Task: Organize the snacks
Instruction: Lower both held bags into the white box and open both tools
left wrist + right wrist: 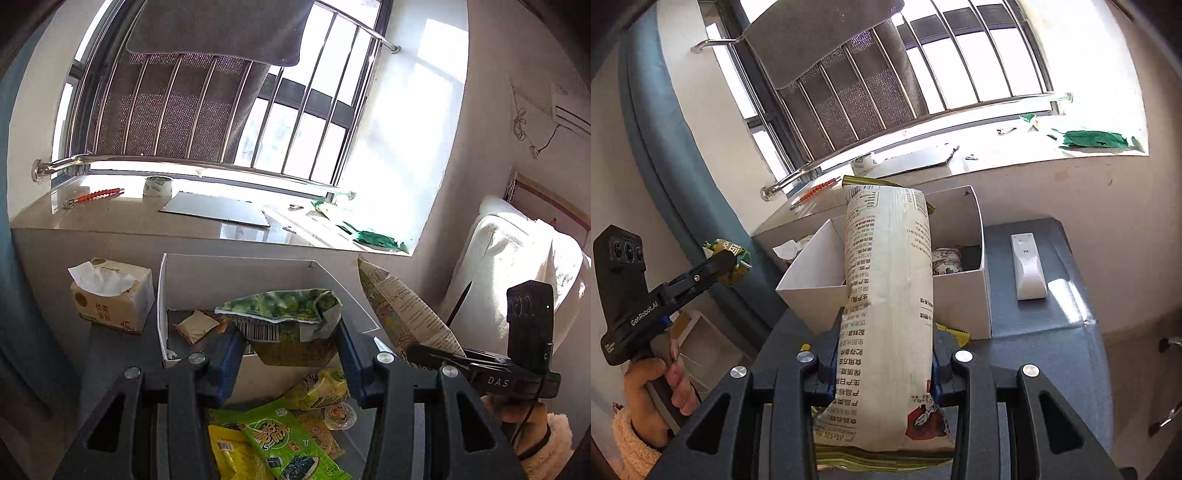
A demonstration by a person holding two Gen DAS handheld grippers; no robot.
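A tissue pack [112, 295] is flanking the white box [236, 271] while both grippers, left gripper [291, 350] and right gripper [882, 369], are clamping crinkled green bag [284, 314] and printed white bag [886, 295].

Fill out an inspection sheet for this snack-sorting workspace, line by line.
Surface: dark table.
Job's things: white box with dividers; loose snack packets in front of it.
Clutter: tissue pack, white remote.
Grippers: left gripper shut on a green bag; right gripper shut on a white printed bag.
Cables: thin black lead at the right hand.
Surroundings: barred window, sill with tape roll.
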